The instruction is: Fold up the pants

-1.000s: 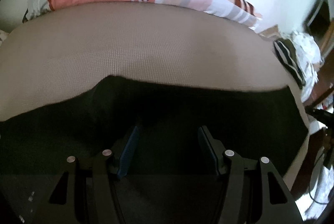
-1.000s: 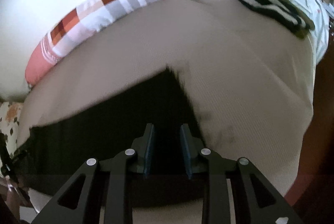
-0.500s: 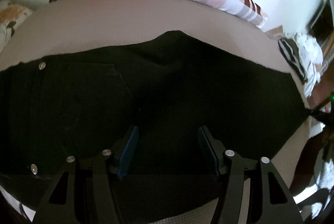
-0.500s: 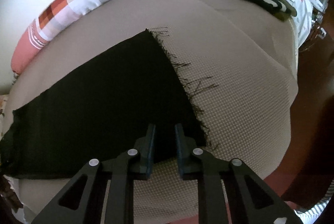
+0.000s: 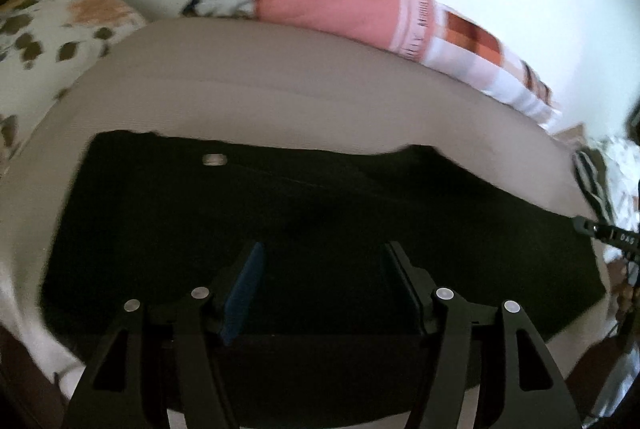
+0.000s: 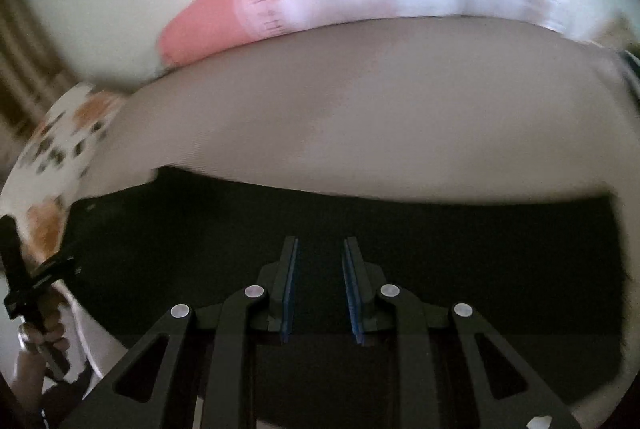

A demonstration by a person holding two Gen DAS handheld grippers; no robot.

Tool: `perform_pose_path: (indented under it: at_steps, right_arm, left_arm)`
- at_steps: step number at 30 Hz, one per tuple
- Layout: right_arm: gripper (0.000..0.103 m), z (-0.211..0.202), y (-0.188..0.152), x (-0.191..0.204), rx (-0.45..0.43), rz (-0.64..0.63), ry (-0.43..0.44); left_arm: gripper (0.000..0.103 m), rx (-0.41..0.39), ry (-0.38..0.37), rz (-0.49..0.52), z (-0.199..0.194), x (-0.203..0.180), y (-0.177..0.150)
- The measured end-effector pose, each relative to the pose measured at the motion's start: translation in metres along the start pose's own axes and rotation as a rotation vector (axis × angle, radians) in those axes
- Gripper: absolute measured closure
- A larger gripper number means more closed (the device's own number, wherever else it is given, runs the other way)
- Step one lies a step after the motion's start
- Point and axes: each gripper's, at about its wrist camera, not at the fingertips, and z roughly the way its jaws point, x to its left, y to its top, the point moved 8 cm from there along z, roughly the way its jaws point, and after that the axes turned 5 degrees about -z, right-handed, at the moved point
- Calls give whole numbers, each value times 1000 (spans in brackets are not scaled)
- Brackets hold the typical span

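Note:
Black pants lie flat across a beige bed, with a metal button near their far left edge. They also show in the right wrist view. My left gripper is open wide and empty, hovering over the middle of the pants. My right gripper is open by a narrow gap with nothing between its fingers, above the pants near their front edge. The left gripper's handle shows at the left of the right wrist view.
A pink and plaid pillow lies along the far side of the bed by the white wall. A floral pillow sits at the left. Striped clothes lie at the right end. The bed's front edge is close below both grippers.
Both grippers have pulled back and swung left, and the views are blurred. The right gripper's fingers have opened slightly, and the frayed pant hem has left its view.

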Motion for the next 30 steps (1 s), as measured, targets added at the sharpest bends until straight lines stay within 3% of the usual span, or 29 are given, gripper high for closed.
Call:
perform_pose_path:
  at_steps: [6, 11, 19, 30]
  right_arm:
    - [81, 58, 33, 99, 34, -178, 113]
    - [81, 94, 42, 148, 76, -255, 151]
    - [82, 143, 54, 155, 122, -247, 113]
    - [76, 123, 57, 148, 131, -178, 194]
  left_arm:
    - [39, 30, 67, -56, 3, 49, -9]
    - [39, 46, 41, -58, 3, 59, -17]
    - [39, 43, 32, -30, 3, 61, -21]
    - [36, 44, 61, 8, 5, 57, -21]
